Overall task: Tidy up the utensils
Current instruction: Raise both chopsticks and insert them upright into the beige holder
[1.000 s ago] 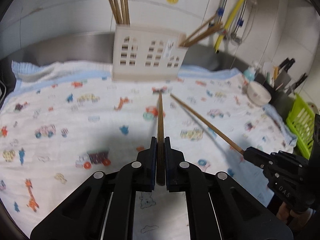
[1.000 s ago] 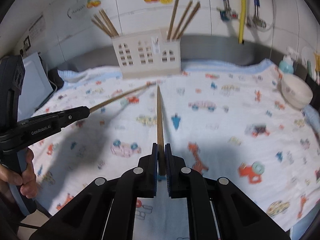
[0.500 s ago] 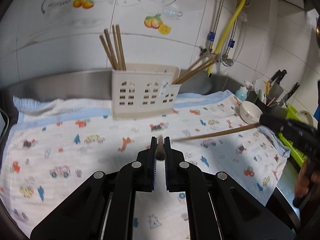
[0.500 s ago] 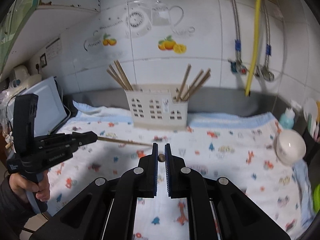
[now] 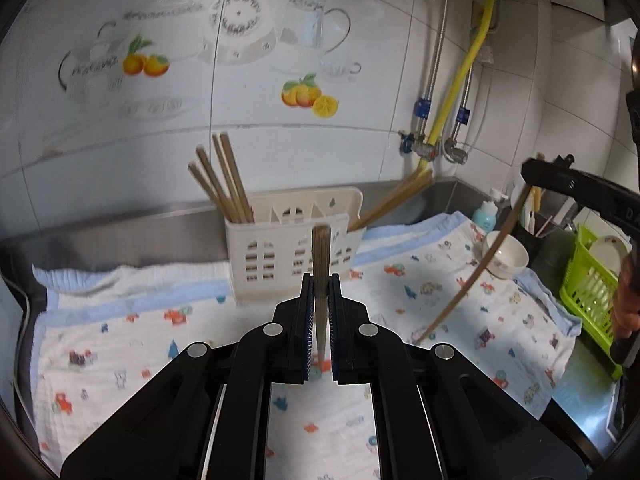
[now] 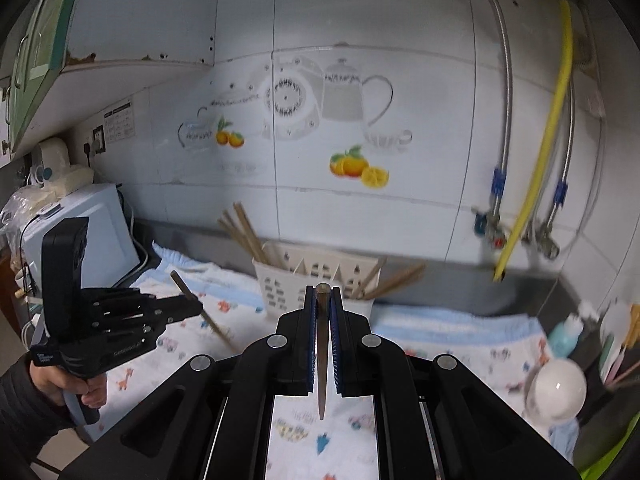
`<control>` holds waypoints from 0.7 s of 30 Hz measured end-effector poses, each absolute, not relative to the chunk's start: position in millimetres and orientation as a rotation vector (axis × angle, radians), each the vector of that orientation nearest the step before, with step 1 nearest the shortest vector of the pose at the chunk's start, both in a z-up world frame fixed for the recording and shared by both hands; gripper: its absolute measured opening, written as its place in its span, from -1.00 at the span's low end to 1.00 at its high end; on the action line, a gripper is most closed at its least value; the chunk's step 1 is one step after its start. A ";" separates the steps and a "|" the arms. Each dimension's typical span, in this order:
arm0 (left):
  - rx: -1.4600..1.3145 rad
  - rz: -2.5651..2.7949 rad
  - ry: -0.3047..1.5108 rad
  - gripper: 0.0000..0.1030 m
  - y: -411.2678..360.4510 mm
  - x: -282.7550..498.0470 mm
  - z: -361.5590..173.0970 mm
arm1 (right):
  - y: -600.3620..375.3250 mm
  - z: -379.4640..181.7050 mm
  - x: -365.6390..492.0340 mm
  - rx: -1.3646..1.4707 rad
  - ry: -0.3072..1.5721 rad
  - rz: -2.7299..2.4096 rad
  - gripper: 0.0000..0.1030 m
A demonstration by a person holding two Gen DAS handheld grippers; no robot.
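My left gripper (image 5: pixel 320 280) is shut on a brown chopstick (image 5: pixel 320 248) whose thick end sticks up in front of the white utensil holder (image 5: pixel 296 248). My right gripper (image 6: pixel 322 292) is shut on a second chopstick (image 6: pixel 321 360), thin tip toward the camera. Both hang above the cloth, short of the holder. The left wrist view shows the right gripper (image 5: pixel 528 170) at the right, its chopstick (image 5: pixel 472 276) hanging down. In the right wrist view the left gripper (image 6: pixel 198 306) is at the left. The holder (image 6: pixel 316 276) has chopsticks (image 5: pixel 224 184) in its left and right ends.
A cartoon-print cloth (image 5: pixel 140 320) covers the steel counter. A white bowl (image 5: pixel 506 256), blue bottle (image 5: pixel 485 216) and green rack (image 5: pixel 588 280) stand at the right. Taps and a yellow hose (image 6: pixel 536 184) hang on the tiled wall. A white appliance (image 6: pixel 92 232) stands at the left.
Both grippers have risen off the cloth with their chopsticks. The chopsticks, which lay pointing ahead, now hang steeply from the jaws. The holder sits lower in both views.
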State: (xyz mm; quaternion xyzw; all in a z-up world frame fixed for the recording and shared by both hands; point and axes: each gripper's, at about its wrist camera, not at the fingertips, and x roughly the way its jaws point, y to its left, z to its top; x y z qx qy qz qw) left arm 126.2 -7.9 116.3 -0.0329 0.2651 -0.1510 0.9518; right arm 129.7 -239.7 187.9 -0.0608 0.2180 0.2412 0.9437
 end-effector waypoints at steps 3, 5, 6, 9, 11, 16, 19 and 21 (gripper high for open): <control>-0.071 -0.310 0.517 -0.90 -7.3 134.1 131.3 | -237.4 201.2 140.9 -0.103 0.419 0.504 -0.87; -0.060 -0.307 0.492 -0.90 -7.8 140.0 144.8 | -234.5 210.6 148.3 -0.105 0.394 0.502 -0.87; -0.058 -0.306 0.480 -0.90 -8.2 143.5 152.1 | -233.4 215.4 152.1 -0.103 0.382 0.501 -0.87; -0.047 -0.300 0.438 -0.90 -9.9 154.5 175.2 | -229.5 227.4 163.5 -0.100 0.352 0.501 -0.87; -0.041 -0.297 0.408 -0.90 -10.5 161.1 189.6 | -226.8 236.1 173.3 -0.102 0.332 0.493 -0.87; -0.023 -0.266 0.327 -0.90 -11.3 183.4 221.8 | -223.6 247.1 199.3 -0.103 0.300 0.468 -0.87; -0.016 -0.239 0.298 -0.90 -11.4 198.5 232.6 | -224.1 249.2 215.1 -0.082 0.293 0.462 -0.87; -0.014 -0.229 0.293 -0.90 -11.4 207.5 235.5 | -224.1 249.0 225.8 -0.071 0.284 0.456 -0.87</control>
